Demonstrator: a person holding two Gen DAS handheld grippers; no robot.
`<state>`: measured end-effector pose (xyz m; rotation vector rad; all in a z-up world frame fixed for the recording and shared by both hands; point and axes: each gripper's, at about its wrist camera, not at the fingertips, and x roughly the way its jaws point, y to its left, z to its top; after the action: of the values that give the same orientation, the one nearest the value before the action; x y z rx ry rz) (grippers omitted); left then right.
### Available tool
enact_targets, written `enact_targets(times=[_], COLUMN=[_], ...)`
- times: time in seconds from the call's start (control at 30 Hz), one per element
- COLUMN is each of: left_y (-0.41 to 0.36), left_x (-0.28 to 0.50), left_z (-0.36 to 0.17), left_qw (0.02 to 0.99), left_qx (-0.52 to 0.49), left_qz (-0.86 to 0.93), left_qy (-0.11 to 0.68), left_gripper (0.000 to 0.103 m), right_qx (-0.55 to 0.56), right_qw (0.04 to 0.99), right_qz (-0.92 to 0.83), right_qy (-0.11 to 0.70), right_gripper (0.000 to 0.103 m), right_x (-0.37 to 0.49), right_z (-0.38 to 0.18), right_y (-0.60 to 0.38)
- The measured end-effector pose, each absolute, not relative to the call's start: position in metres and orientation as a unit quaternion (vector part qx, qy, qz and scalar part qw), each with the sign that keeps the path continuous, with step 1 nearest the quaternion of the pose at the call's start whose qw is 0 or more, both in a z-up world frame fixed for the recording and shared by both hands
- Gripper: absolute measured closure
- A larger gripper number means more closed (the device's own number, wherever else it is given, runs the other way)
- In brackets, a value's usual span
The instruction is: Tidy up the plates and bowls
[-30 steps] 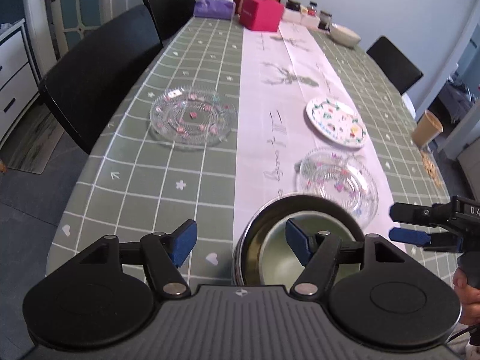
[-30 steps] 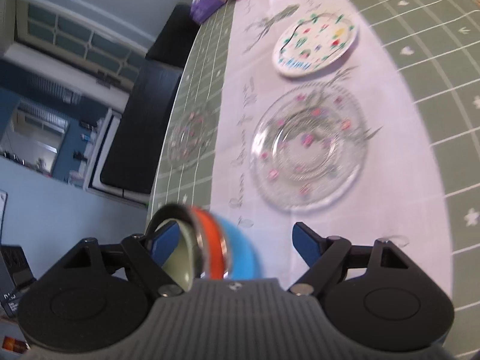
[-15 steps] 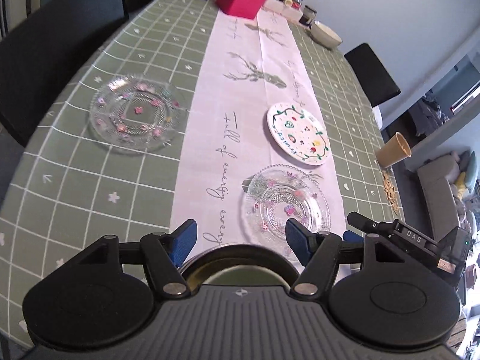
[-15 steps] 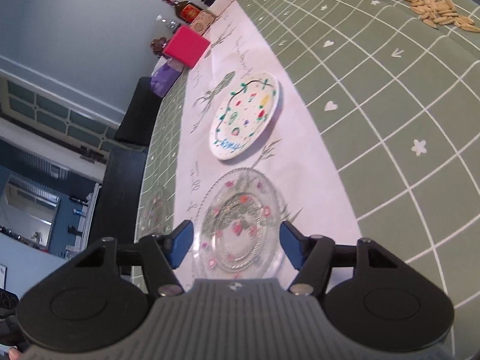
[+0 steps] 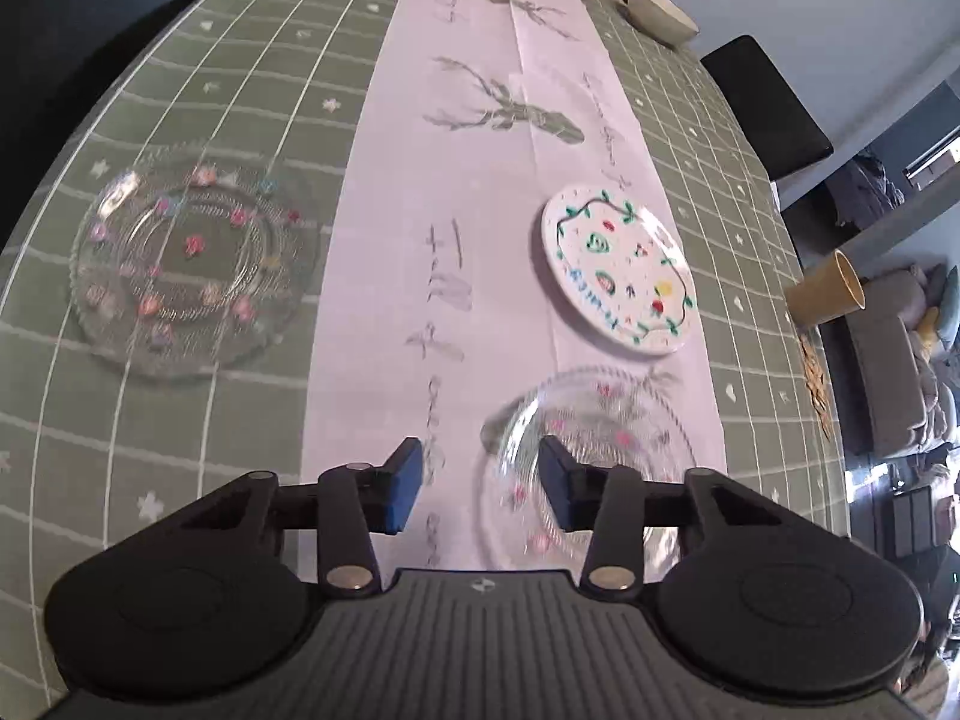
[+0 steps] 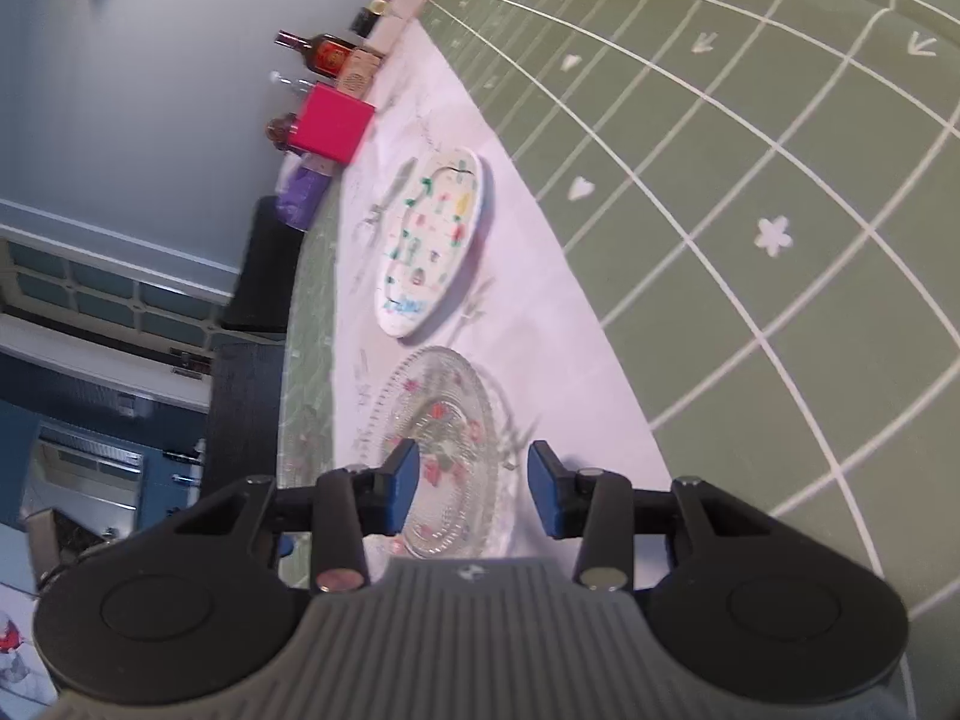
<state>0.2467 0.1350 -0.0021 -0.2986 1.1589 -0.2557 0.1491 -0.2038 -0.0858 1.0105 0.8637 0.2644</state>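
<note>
Both grippers' jaws closing, unpinched, astride the near glass plate (image 5: pixel 591 420) rim.

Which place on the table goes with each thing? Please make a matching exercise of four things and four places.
Things:
1. white painted plate
2. pink box
3. yellow cup
4. glass plate on green cloth

Places:
A. far end of the white runner
B. left of the runner, alone
C. table's right edge
D. on the runner, just beyond the near glass plate

Pairs: 1-D, 2-A, 3-C, 4-B
</note>
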Motion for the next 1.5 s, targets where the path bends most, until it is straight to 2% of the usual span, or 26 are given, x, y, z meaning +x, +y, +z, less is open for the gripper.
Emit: enact_targets(times=[0.13,0.3,0.6,0.67,0.73,0.83,0.87,0.93,1.0,1.5], left_y=[0.109,0.094,0.116,0.121,0.123,0.121,0.12,0.121,0.122,0.087], left_x=[0.258,0.265,0.29,0.295,0.299,0.3,0.301,0.301,0.302,0.285], left_z=[-0.009,-0.034,-0.056,-0.059,-0.06,-0.061,-0.061,-0.062,-0.063,-0.047], left_qw=[0.819,0.796,0.748,0.745,0.74,0.74,0.74,0.739,0.735,0.746], left_qx=[-0.067,-0.022,-0.118,-0.147,-0.17,-0.174,-0.174,-0.172,-0.185,-0.111], left_qz=[-0.163,-0.198,-0.203,-0.194,-0.185,-0.187,-0.186,-0.177,-0.169,-0.186], left_qy=[0.546,0.572,0.621,0.62,0.623,0.623,0.622,0.626,0.63,0.629], left_gripper=[0.069,0.071,0.071,0.071,0.071,0.073,0.074,0.085,0.09,0.091], right_qx=[0.483,0.493,0.479,0.481,0.491,0.504,0.507,0.495,0.482,0.538], right_qw=[0.77,0.755,0.76,0.756,0.747,0.739,0.739,0.75,0.761,0.722], right_qz=[0.108,0.138,0.144,0.13,0.13,0.12,0.122,0.125,0.127,0.128], right_qy=[0.403,0.411,0.416,0.425,0.429,0.431,0.426,0.42,0.415,0.415], right_gripper=[0.063,0.063,0.068,0.081,0.086,0.101,0.102,0.103,0.101,0.1], right_x=[0.145,0.144,0.16,0.161,0.165,0.165,0.164,0.16,0.157,0.132], right_z=[-0.097,-0.103,-0.105,-0.108,-0.112,-0.119,-0.12,-0.118,-0.115,-0.115], right_y=[-0.207,-0.197,-0.181,-0.182,-0.185,-0.191,-0.192,-0.19,-0.187,-0.21])
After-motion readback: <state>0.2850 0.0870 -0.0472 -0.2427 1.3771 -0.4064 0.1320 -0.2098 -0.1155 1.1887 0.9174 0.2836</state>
